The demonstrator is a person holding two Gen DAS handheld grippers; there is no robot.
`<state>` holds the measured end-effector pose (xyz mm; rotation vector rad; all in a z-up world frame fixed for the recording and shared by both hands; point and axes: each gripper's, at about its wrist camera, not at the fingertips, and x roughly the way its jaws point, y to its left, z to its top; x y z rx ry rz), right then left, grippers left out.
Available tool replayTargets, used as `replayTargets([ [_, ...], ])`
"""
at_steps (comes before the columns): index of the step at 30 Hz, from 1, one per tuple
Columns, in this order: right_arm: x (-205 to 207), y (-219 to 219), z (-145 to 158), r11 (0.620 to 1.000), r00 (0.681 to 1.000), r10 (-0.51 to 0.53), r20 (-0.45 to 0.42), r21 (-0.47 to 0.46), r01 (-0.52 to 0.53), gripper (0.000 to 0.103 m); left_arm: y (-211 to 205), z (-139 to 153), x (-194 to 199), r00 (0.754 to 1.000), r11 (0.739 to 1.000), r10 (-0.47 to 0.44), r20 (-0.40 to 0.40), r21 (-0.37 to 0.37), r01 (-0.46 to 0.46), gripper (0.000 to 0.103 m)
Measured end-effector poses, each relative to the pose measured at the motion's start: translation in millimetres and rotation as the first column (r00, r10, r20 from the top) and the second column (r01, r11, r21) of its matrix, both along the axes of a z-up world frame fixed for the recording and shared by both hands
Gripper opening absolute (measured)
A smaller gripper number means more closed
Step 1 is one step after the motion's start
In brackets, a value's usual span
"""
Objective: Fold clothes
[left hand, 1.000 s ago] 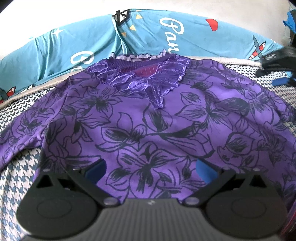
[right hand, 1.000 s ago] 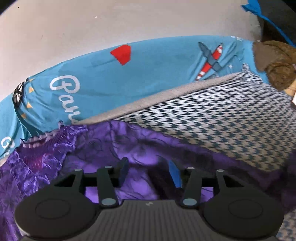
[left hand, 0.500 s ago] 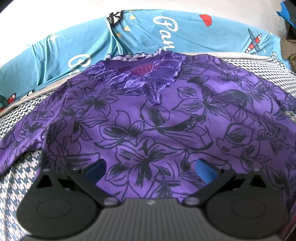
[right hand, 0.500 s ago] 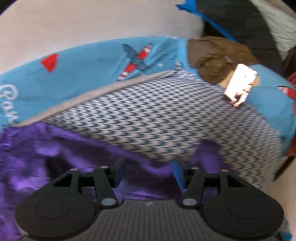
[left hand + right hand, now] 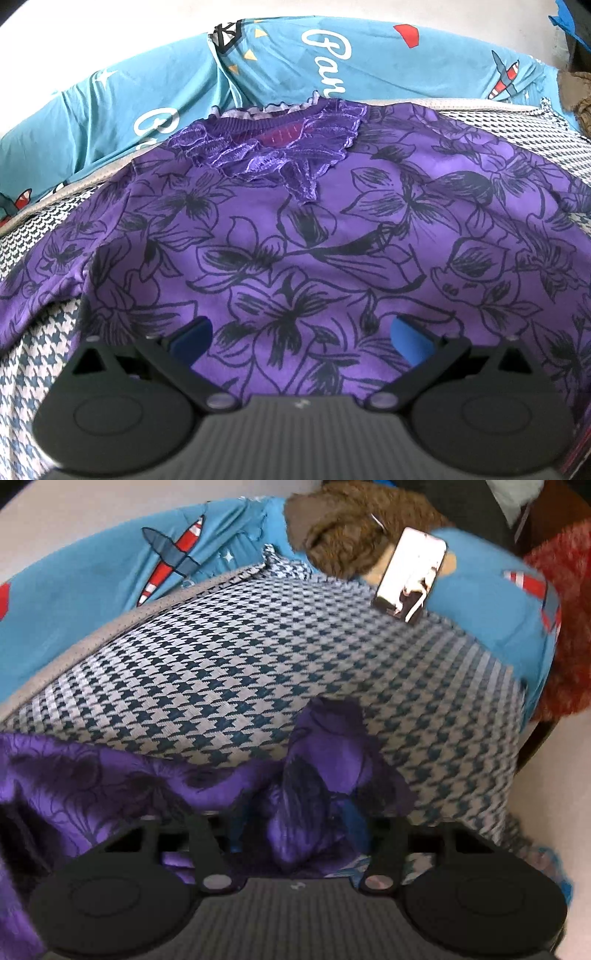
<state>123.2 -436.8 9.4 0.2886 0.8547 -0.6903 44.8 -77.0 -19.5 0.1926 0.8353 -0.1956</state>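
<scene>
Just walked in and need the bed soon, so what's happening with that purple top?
A person with a claw in each hand is folding a purple floral top spread on a houndstooth cover. The right claw is closing its jaws around a bunched sleeve end near the cover's edge. The left claw hangs open over the top's front, gripping nothing. No fold is made yet.

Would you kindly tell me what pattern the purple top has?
The purple top carries black outlined flowers, best seen in the left wrist view.
</scene>
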Motion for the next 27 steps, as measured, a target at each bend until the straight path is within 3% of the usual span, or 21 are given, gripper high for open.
replayTargets([
  [3,0.2,-3.2,-1.8,0.999,0.999,-0.024,0.025,0.022,0.023,0.011,-0.4,0.2,0.2,1.000,1.000,-0.003,-0.004,-0.007,0.003,0.103],
  [9,0.6,2.3,16.3,0.999,0.984,0.011,0.176,0.032,-0.017,0.009,-3.9,0.4,-0.9,1.000,1.000,-0.017,-0.008,-0.014,0.017,0.103],
  [12,-5.3,8.5,34.3,0.991,0.934,0.097,0.343,0.054,-0.123,0.008,-6.3,-1.5,-1.7,1.000,1.000,-0.027,-0.010,-0.006,0.027,0.103],
  [15,-7.0,24.9,53.5,0.968,0.862,0.223,0.455,0.001,-0.251,0.008,-7.1,-4.2,-1.2,0.999,1.000,-0.028,-0.016,-0.002,0.028,0.103],
  [18,-2.6,46.9,63.6,0.943,0.809,0.314,0.496,-0.066,-0.326,0.008,-5.5,-4.2,0.3,1.000,1.000,-0.019,-0.025,-0.019,0.018,0.103],
  [27,15.1,99.7,71.4,0.877,0.714,0.440,0.545,-0.088,-0.473,0.008,2.8,1.4,3.3,1.000,0.998,0.022,-0.017,-0.054,-0.023,0.103],
])
